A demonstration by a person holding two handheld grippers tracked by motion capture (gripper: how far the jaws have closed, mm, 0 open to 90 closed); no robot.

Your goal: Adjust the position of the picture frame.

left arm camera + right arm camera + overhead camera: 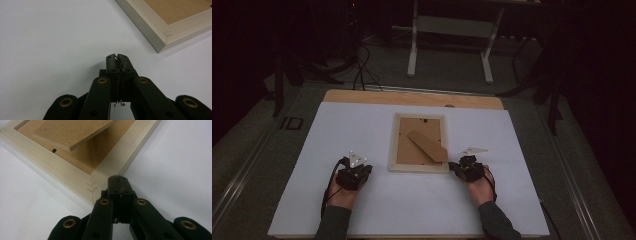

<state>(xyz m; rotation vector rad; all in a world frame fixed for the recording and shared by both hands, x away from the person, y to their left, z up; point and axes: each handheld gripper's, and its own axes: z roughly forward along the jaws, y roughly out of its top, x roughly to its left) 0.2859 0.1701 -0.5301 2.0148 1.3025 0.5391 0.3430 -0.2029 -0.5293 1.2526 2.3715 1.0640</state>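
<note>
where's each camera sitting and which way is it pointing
High view: above the person's side, looking forward and down on the white table; both forearms, left gripper and right gripper flank the picture frame.
Left gripper view: rides the left gripper, jaws shut, facing a frame corner.
Right gripper view: rides the right gripper, shut, at another frame corner.
All views share the frame, lying back up.

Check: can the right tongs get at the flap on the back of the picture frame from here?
Probably yes. The right tongs, shut, sit at the frame's near corner, and the flap stands propped up with nothing between.
</note>
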